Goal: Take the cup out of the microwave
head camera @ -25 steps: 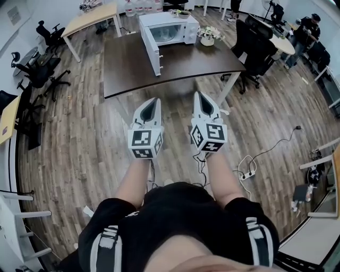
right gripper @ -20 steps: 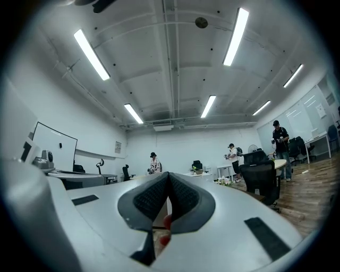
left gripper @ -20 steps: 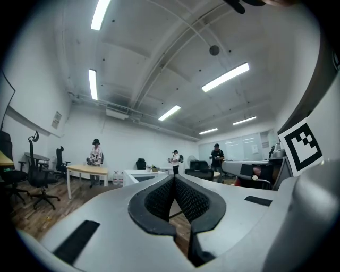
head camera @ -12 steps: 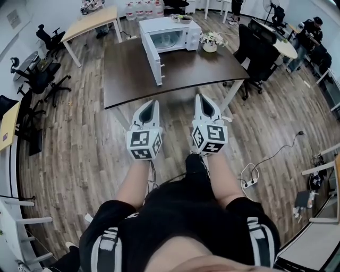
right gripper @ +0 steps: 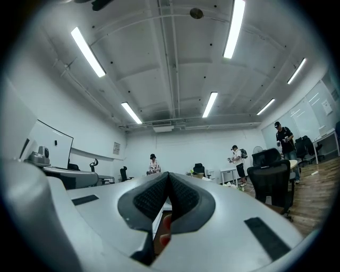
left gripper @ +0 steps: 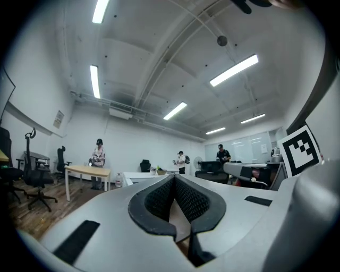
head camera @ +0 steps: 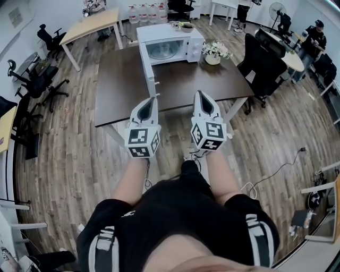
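microwave [head camera: 170,42]: one | dark surface [head camera: 122,85]: one | light wooden surface [head camera: 90,24]: one | flower pot [head camera: 213,53]: one | bowl [head camera: 186,26]: one | water jugs [head camera: 144,10]: four, as far as can be told | tongs: two, left tongs [head camera: 153,100] and right tongs [head camera: 200,94] | people [left gripper: 98,158] in the left gripper view: three

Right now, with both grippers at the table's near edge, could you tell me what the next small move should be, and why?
I would probably carry the right gripper forward over the table toward the microwave, opening its jaws on the way. Its door already stands open, but both it and the left gripper are shut, empty and well short of the cavity.
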The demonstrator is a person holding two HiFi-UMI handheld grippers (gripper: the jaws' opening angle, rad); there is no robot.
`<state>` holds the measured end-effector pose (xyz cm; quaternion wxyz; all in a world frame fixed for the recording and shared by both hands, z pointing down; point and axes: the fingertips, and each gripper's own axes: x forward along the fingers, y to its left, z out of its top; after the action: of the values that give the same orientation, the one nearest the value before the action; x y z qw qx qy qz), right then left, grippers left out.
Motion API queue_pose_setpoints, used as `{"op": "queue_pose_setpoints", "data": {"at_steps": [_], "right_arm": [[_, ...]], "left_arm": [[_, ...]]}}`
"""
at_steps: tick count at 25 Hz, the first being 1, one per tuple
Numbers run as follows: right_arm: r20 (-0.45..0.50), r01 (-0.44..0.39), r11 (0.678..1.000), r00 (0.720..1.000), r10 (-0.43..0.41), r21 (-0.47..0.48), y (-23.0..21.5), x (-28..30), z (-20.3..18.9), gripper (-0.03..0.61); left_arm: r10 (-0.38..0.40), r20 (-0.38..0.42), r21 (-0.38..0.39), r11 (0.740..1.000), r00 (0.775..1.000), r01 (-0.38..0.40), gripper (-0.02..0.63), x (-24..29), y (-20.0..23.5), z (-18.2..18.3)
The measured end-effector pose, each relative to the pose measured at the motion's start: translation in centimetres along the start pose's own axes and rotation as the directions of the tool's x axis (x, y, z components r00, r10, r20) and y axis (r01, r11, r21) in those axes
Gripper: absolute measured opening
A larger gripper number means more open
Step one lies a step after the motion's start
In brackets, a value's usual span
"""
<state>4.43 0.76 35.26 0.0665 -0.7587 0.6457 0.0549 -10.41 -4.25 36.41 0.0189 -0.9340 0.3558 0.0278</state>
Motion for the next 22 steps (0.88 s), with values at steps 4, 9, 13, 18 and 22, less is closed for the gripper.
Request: {"op": "queue_pose_setpoints", "data": {"at_steps": [4, 9, 13, 18, 22], "right_arm": [[-0.008, -0.02, 1.0, 1.0, 0.02, 0.012, -4.9, 8.4, -0.5, -0.001], [0.004, -0.06, 0.996, 0.998, 0.061, -0.069, -10.4, 18.9, -0.4, -0.002], [0.003, -0.12, 0.991, 0.993, 0.12, -0.051, -14.0, 26.8, -0.6, -0.002], [-0.019, -0.187, 0.982, 0.982, 0.188, 0.006, -15.0, 34.3, -1.5, -0.002], [-0.027, -0.207, 0.978, 0.978, 0.208, 0.016, -14.5, 37.5, -2.7, -0.002]], "left_arm": [[0.015, 0.001, 0.005, 1.0, 1.0, -0.015, 0.0, 9.3, 0.8, 0.6], [0.044, 0.01, 0.003, 0.999, 0.999, -0.044, 0.0, 21.3, 2.2, 1.5], [0.086, 0.016, 0.005, 0.996, 0.996, -0.086, 0.002, 29.5, 3.8, 2.0], [0.14, 0.0, 0.0, 0.99, 0.99, -0.14, 0.001, 35.5, 6.7, 1.9], [0.162, -0.032, 0.003, 0.987, 0.986, -0.162, 0.0, 37.8, 9.0, 0.7]]}}
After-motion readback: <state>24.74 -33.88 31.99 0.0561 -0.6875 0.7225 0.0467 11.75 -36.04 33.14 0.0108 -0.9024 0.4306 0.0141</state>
